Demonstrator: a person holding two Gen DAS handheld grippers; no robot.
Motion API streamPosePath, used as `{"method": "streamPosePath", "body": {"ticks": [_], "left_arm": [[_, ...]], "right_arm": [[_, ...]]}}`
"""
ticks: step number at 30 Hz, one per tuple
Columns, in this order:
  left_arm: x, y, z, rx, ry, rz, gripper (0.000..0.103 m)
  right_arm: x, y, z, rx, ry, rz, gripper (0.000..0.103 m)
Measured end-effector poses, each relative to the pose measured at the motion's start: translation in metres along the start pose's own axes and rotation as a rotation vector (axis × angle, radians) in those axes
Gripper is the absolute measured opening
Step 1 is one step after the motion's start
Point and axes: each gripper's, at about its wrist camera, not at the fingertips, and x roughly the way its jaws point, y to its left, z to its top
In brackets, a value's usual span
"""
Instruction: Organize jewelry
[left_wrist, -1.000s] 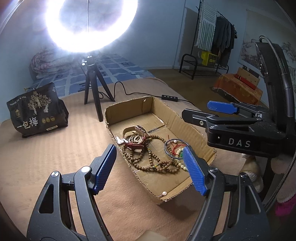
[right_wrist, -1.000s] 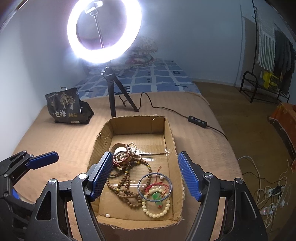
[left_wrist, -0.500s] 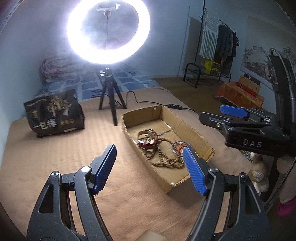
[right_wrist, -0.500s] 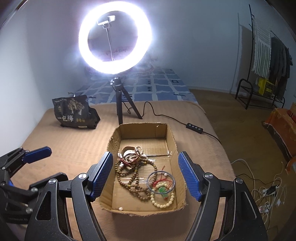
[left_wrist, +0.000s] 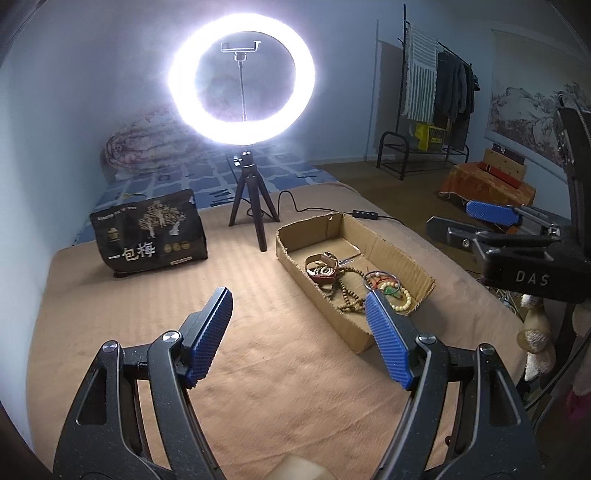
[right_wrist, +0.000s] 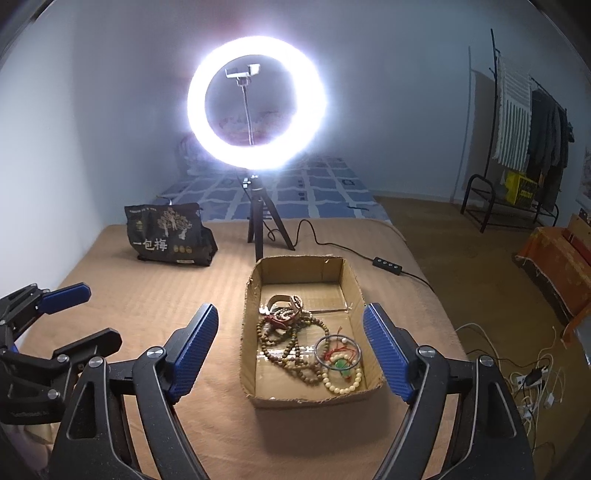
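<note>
Since a second ago both cameras have pulled back and up: the cardboard box (right_wrist: 308, 328) now sits smaller and farther off in both views, and the whole ring light (right_wrist: 256, 101) on its tripod (right_wrist: 260, 229) has come into view. The box lies on the tan bed cover (left_wrist: 147, 302), toward the bed's right edge, with its long side running away from the right wrist camera; the jewelry is all inside it. A brown bead necklace (right_wrist: 284, 339) is tangled through the middle, a watch (right_wrist: 280, 300) lies toward the far end, and a thin bangle (right_wrist: 338, 350) and a pale bead bracelet (right_wrist: 341, 380) sit in the near right corner. Open bed cover stretches to the left of the box up to a black printed bag (left_wrist: 149, 232) near the bed's far left corner; the light's cable and switch (right_wrist: 386, 265) run off the right edge behind the box. The left gripper (left_wrist: 299, 339) hangs above bare cover left of the box, jaws spread wide and holding nothing. The right gripper (right_wrist: 290, 350) hovers over the box's near half, also spread wide and empty, level with the other.
</note>
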Motion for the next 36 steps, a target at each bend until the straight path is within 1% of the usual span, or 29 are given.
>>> {"method": "streamPosePath", "body": {"ticks": [5, 8, 14, 18, 29, 36], "left_arm": [[-0.014, -0.002, -0.001, 0.012, 0.001, 0.015, 0.077], [-0.026, -0.003, -0.002, 0.014, -0.019, 0.023, 0.092], [-0.045, -0.007, -0.003, 0.03, -0.063, 0.054, 0.102], [-0.052, -0.007, -0.004, 0.037, -0.077, 0.068, 0.102], [-0.051, 0.002, -0.007, -0.009, -0.048, 0.085, 0.102], [-0.046, 0.003, -0.008, -0.006, -0.037, 0.086, 0.102]], "right_arm": [[-0.016, 0.008, -0.004, 0.003, -0.021, -0.016, 0.081], [-0.025, 0.012, -0.005, -0.005, -0.036, -0.028, 0.081], [-0.043, 0.018, -0.008, -0.008, -0.068, -0.05, 0.081], [-0.049, 0.022, -0.009, -0.002, -0.079, -0.05, 0.082], [-0.05, 0.033, -0.009, -0.013, -0.078, -0.056, 0.082], [-0.049, 0.032, -0.012, -0.009, -0.072, -0.055, 0.082]]}}
